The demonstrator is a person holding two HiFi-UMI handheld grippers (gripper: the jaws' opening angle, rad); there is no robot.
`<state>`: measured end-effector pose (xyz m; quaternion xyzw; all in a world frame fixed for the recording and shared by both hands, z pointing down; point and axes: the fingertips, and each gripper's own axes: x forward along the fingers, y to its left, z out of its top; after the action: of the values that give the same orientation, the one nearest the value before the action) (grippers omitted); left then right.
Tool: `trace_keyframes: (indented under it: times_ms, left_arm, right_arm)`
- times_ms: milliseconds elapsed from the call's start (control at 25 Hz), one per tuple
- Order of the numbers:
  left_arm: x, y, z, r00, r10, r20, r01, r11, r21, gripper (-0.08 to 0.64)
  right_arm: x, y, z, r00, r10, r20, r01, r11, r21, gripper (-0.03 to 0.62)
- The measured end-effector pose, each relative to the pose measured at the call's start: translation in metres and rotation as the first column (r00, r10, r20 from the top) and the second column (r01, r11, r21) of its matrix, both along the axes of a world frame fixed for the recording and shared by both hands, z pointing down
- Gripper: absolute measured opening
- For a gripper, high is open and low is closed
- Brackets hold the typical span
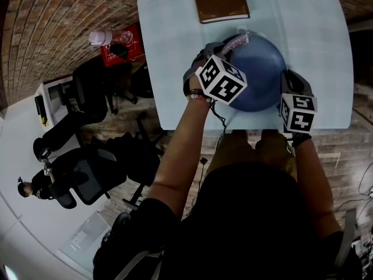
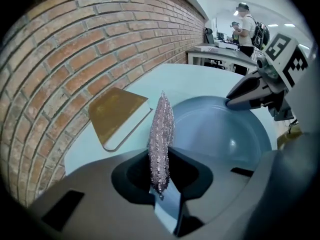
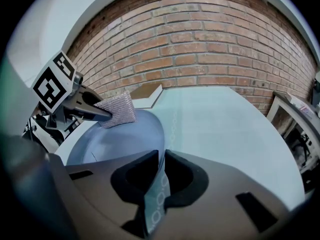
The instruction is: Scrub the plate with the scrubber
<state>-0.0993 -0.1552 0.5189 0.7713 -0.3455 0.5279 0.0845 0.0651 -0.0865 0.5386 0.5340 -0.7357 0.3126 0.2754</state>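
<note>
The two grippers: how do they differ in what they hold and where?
The left gripper is shut on the silvery scrubber; the right gripper is shut on the rim of the blue plate. The left gripper holds its scrubber over the plate's left side; the right gripper stands at the plate's right edge. Both are shut.

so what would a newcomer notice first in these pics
The blue plate on the pale table, its right rim clamped in the right tongs. Next, the glittery scrubber, pinched in the left tongs by the plate's far-left rim. A brown book lies at the table's far edge.
</note>
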Motion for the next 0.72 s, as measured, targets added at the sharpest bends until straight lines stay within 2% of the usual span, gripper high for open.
trace_keyframes:
  times_ms: [160, 440, 720]
  left_arm:
    - [-0.001, 0.016, 0.001, 0.999, 0.031, 0.04, -0.031, 1.0, -0.004, 0.077]
    - [-0.003, 0.059, 0.009, 0.984, 0.123, 0.133, -0.115, 0.991, -0.065, 0.077]
    - [-0.007, 0.098, 0.012, 0.977, 0.182, 0.116, -0.159, 0.971, -0.181, 0.077]
  right_arm:
    - [0.0, -0.001, 0.0, 1.0, 0.001, -0.002, -0.001, 1.0, 0.001, 0.064]
    - [0.0, -0.001, 0.001, 1.0, -0.004, -0.003, 0.004, 1.0, 0.002, 0.064]
    - [-0.001, 0.001, 0.002, 1.0, 0.002, -0.006, -0.002, 1.0, -0.001, 0.064]
